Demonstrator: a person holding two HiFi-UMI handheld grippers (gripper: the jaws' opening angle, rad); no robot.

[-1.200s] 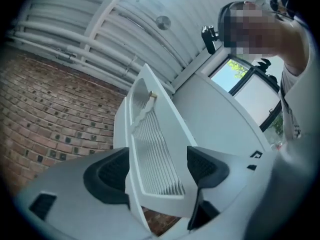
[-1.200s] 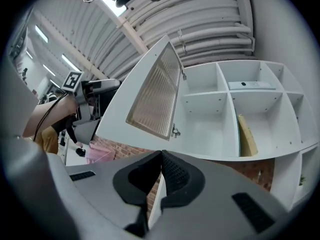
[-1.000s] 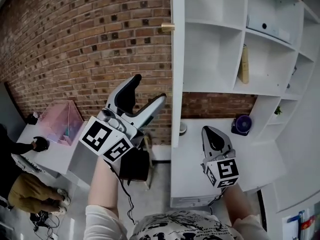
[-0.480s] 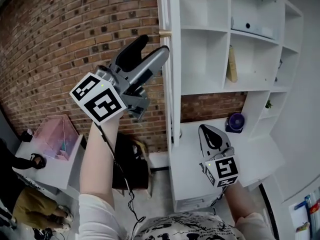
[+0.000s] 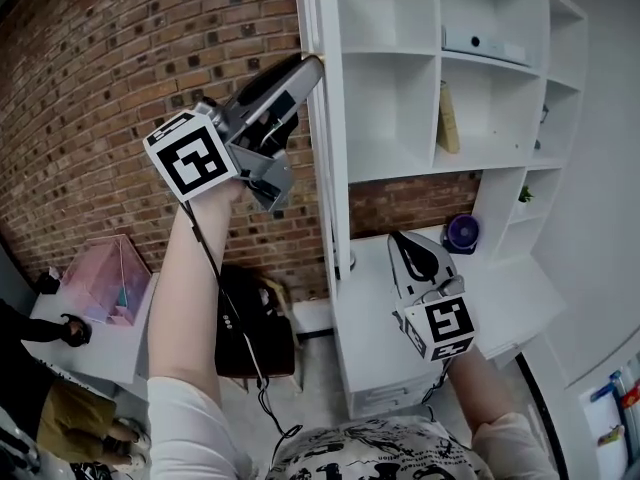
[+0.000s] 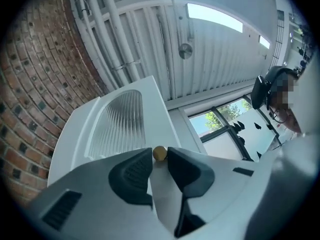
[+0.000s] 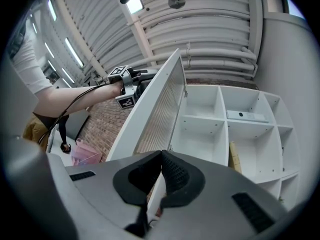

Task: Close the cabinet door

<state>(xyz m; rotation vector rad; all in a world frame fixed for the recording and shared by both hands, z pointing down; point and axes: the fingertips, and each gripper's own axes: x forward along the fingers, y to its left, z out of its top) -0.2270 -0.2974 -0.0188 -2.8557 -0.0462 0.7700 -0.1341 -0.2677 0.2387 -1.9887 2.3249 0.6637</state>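
- Head view: white door (image 5: pixel 326 168) stands open, seen edge-on, swung out from the left side of the cabinet (image 5: pixel 400 176).
- Left gripper (image 5: pixel 308 65) is raised high on the door's left, arm stretched up, tips at the door's upper part.
- Left gripper view: a small brass knob (image 6: pixel 159 153) on the door's face sits right between the jaw tips. Jaws are closing, and both tips lie against the knob's sides.
- Door has a ribbed glass panel (image 6: pixel 120 124) in a white frame, which shows in both gripper views.
- Right gripper (image 5: pixel 400 240) is low on the door's right, near its bottom end and pointing up at it. I cannot tell whether it touches the door.
- Right gripper view: jaws are pressed together with nothing between them. The door's lower edge runs up behind the tips.
- Right of the door are open white compartments. A thin tan book (image 5: pixel 447 118) stands upright in one, with a flat white box (image 5: pixel 480 45) on the shelf above it.
- A purple round thing (image 5: pixel 462 233) sits lower, on the counter.
- Left of the door is a brick wall (image 5: pixel 110 98).
- A pink box (image 5: pixel 105 280) stands on a table well to the left, below door level.
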